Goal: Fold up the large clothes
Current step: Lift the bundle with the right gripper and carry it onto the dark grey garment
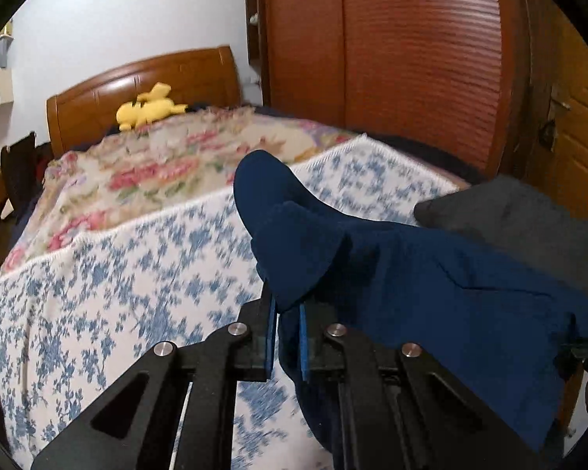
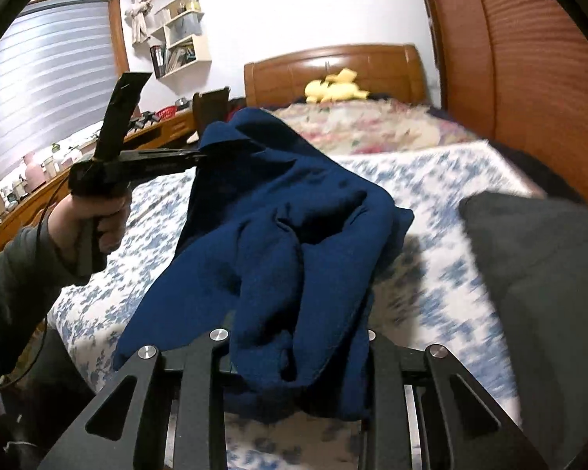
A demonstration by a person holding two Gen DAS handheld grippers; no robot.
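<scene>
Your left gripper [image 1: 286,325] has its fingers pinched narrow on an edge of the navy garment [image 2: 278,227]. Your right gripper [image 2: 298,356] grips another bunched edge. The garment hangs between them, lifted above the bed [image 1: 98,266], with a dark grey cloth [image 2: 545,274] just beside it.

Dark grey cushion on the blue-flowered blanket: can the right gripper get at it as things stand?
Probably not yet. The right gripper is shut on the navy garment, which drapes over its fingers. The dark grey cushion lies uncovered on the blue-flowered blanket, so the approach itself looks free.
</scene>
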